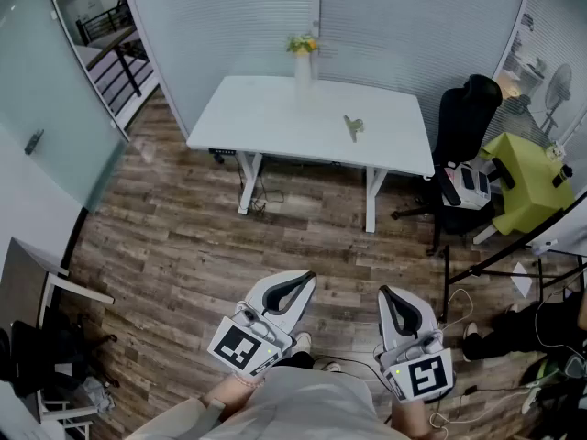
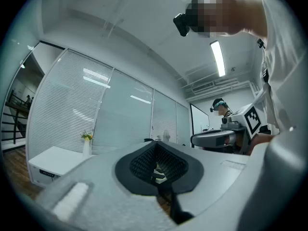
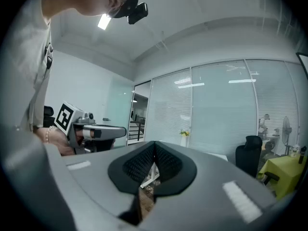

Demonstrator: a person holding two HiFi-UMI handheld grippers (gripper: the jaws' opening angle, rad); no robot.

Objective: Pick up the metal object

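1. Left gripper (image 1: 294, 286): I hold it low in front of my waist, marker cube toward me, jaws pointing ahead and slightly to the right. In the left gripper view (image 2: 156, 163) the ribbed pads meet, and nothing is caught between them.

2. Right gripper (image 1: 394, 304): I hold it beside the left one at about the same height, nose forward. In the right gripper view (image 3: 154, 165) the jaws are pressed together and empty.

3. Floor (image 1: 174, 246): dark wood planks, bare across the whole stretch between me and the table. Cables (image 1: 456, 302) trail over it at my right.

4. Table (image 1: 266, 108): white, on two legs, set against a wall of glass with blinds (image 1: 238, 26). It is well apart from both grippers.

5. Vase (image 1: 303, 65): white and upright with yellow flowers, at the far edge of the table near its middle.

6. Metal object (image 1: 353, 126): small and greyish. It lies flat on the right half of the table, right of the vase, about midway between the far and near edges. It is too small here to tell its shape for certain.

7. Chair (image 1: 461, 126): black, standing just past the table's right end.

8. Cover (image 1: 527, 177): yellow-green, over something bulky further right of the chair. The right side is crowded, while the left approach to the table is open.
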